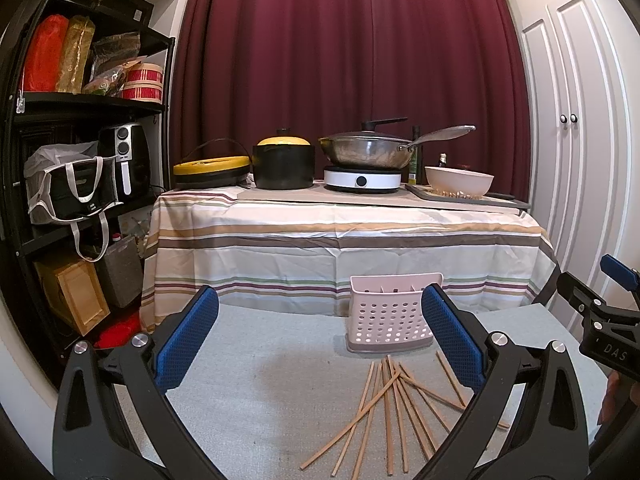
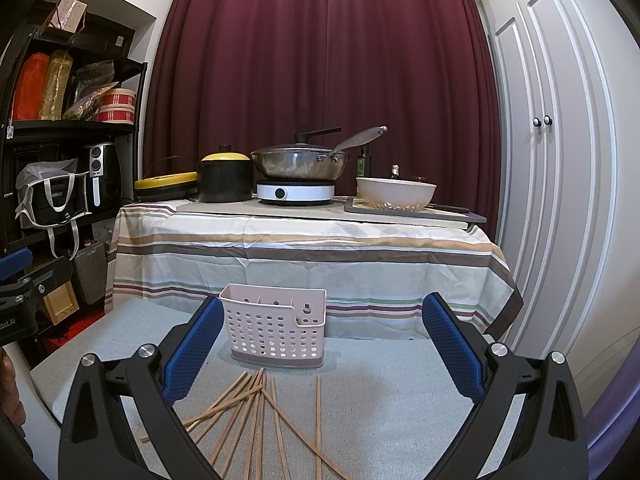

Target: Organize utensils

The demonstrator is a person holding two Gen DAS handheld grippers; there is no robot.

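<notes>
Several wooden chopsticks (image 1: 394,412) lie fanned out on the grey table mat, also seen in the right wrist view (image 2: 260,420). A pink perforated utensil basket (image 1: 390,312) stands upright just behind them, empty as far as I can see; it also shows in the right wrist view (image 2: 276,326). My left gripper (image 1: 320,340) is open and empty, held above the mat to the left of the chopsticks. My right gripper (image 2: 322,344) is open and empty, above the chopsticks and in front of the basket. The right gripper's body shows at the right edge of the left wrist view (image 1: 604,320).
Behind the mat stands a table with a striped cloth (image 1: 344,240) holding a black pot with yellow lid (image 1: 284,164), a wok on a white cooker (image 1: 362,178) and a white bowl (image 1: 458,180). A black shelf (image 1: 80,160) is on the left, white cupboard doors (image 2: 552,160) on the right.
</notes>
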